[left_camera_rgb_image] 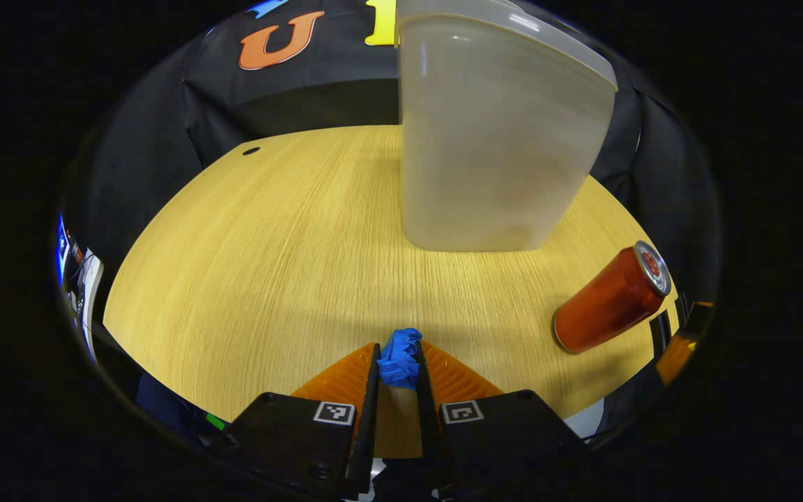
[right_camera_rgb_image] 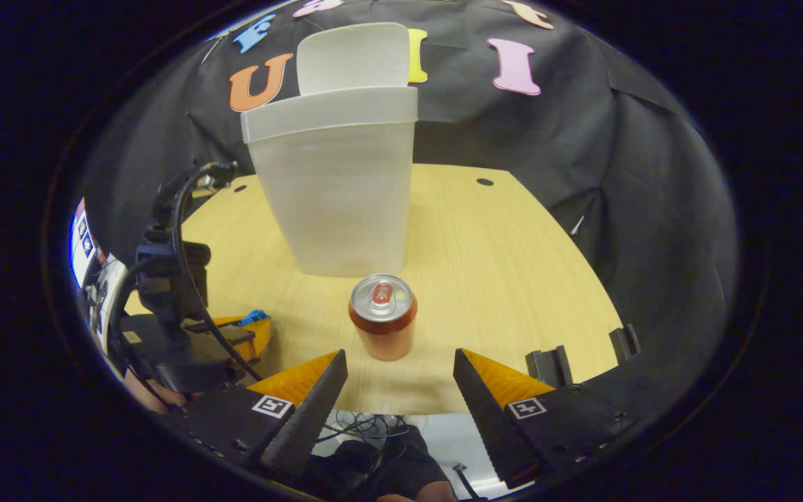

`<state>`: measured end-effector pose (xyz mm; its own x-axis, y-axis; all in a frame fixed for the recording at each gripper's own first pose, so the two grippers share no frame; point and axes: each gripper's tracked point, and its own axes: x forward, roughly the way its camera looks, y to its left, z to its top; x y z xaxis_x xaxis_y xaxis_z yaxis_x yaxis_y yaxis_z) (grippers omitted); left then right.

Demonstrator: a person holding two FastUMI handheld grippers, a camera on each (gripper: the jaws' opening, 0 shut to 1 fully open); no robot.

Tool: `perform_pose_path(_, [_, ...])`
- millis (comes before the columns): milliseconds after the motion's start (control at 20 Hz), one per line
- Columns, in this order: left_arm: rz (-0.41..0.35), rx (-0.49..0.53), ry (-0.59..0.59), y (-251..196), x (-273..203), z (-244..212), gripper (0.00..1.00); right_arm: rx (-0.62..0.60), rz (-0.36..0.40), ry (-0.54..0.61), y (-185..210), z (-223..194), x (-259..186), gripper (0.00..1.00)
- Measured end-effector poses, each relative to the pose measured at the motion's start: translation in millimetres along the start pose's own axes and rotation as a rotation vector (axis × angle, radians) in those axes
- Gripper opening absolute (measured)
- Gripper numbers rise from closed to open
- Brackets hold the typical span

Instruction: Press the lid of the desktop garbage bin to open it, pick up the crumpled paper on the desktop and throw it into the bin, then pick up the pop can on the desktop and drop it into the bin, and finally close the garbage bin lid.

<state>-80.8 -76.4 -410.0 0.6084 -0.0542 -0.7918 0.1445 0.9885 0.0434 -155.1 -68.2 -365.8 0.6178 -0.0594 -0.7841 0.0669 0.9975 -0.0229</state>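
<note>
The left gripper (left_camera_rgb_image: 399,366) squeezes the blue paper ball (left_camera_rgb_image: 400,357) near the desk's (left_camera_rgb_image: 269,244) front edge (bin (right_camera_rgb_image: 335,181) lid up); the right gripper (right_camera_rgb_image: 400,373) gapes behind the can (right_camera_rgb_image: 383,317).

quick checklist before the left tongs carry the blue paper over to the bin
1. Bin lid up: ok, it stands open above the rim in the right gripper view.
2. Crumpled paper gripped: ok, the left tongs are closed on it, both fingers pressing its sides.
3. Paper lifted off the desk: cannot tell from these views.
4. Path to the bin: ok, bare desk lies between the paper and the bin wall.
5. Pop can out of the way: ok, it stands upright in front of the bin, off to the side of the paper.
6. Right tongs idle: ok, open and short of the can.
</note>
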Motion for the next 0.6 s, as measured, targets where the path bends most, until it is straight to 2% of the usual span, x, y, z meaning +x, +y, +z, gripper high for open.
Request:
perform_pose_path(100, [0.002,-0.026,-0.04,9,-24,27,0.34,0.008,0.017,0.025,6,-10,8,0.96])
perform_pose_path(200, [0.011,-0.04,-0.096,20,-49,61,0.31,0.001,0.026,0.046,10,-18,18,0.96])
perform_pose_path(350, [0.029,-0.019,-0.216,43,-97,128,0.31,0.006,0.019,0.078,12,-28,38,0.96])
perform_pose_path(400, [0.03,-0.014,-0.255,49,-115,150,0.34,0.007,0.018,0.086,13,-27,45,0.96])
perform_pose_path(500, [0.034,-0.009,-0.331,63,-155,194,0.34,0.025,0.012,0.093,14,-25,55,0.96])
perform_pose_path(600, [0.033,-0.01,-0.388,64,-178,220,0.31,0.026,0.009,0.093,15,-19,63,0.96])
